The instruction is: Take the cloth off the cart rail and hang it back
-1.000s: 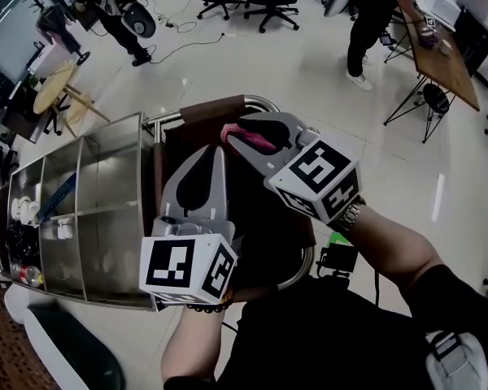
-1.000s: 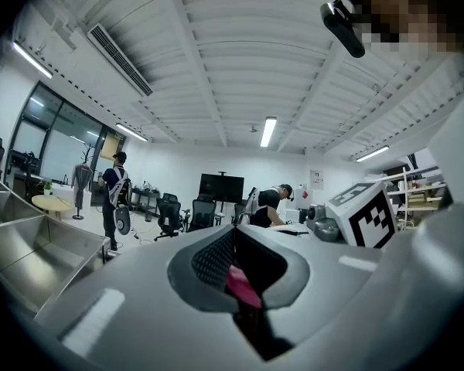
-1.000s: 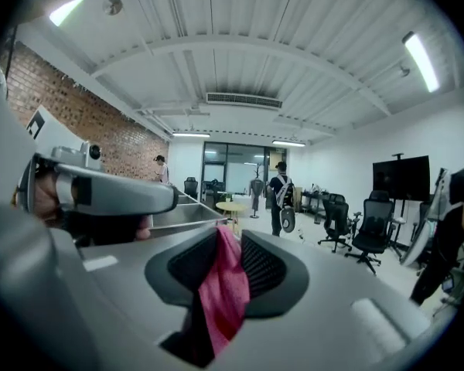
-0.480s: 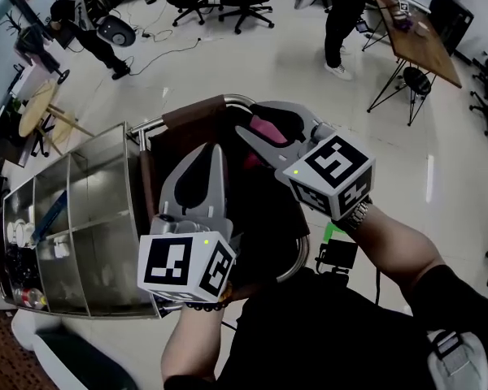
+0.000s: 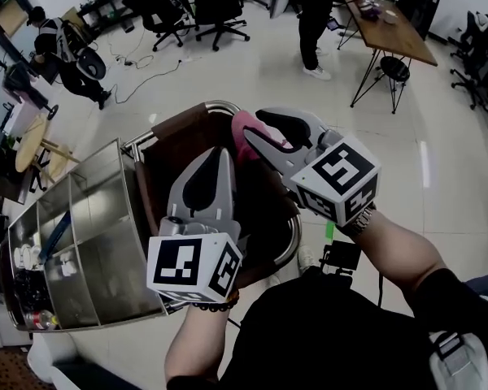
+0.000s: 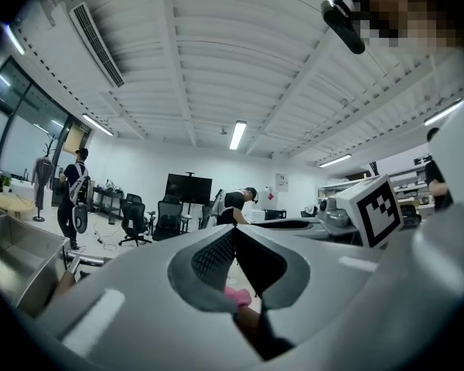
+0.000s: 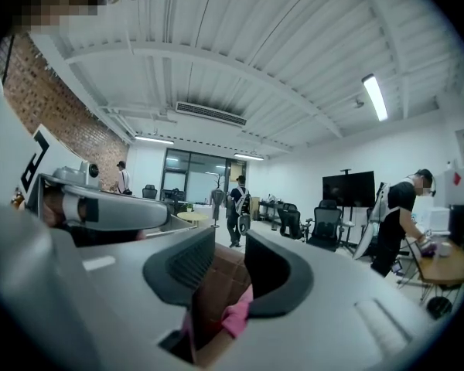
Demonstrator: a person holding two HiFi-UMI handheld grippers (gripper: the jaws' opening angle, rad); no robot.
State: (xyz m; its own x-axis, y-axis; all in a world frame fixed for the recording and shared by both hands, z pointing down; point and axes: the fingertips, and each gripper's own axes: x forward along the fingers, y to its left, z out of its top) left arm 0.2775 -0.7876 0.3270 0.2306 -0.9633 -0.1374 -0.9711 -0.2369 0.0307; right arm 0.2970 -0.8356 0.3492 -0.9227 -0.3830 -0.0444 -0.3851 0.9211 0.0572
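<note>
Head view: the right gripper (image 5: 250,128), whose jaws have just been closing on the brown cloth (image 5: 187,128) at 12 o'clock, probably lifts it off the cart rail (image 5: 294,242); the left gripper (image 5: 225,154) is closed.

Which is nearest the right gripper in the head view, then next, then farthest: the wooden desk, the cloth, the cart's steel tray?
From the right gripper, whose jaws have just been closing with the cloth between them:
1. cloth, in its jaws, at centre.
2. steel tray, lower left, on the cart.
3. wooden desk, far upper right, across the floor.
</note>
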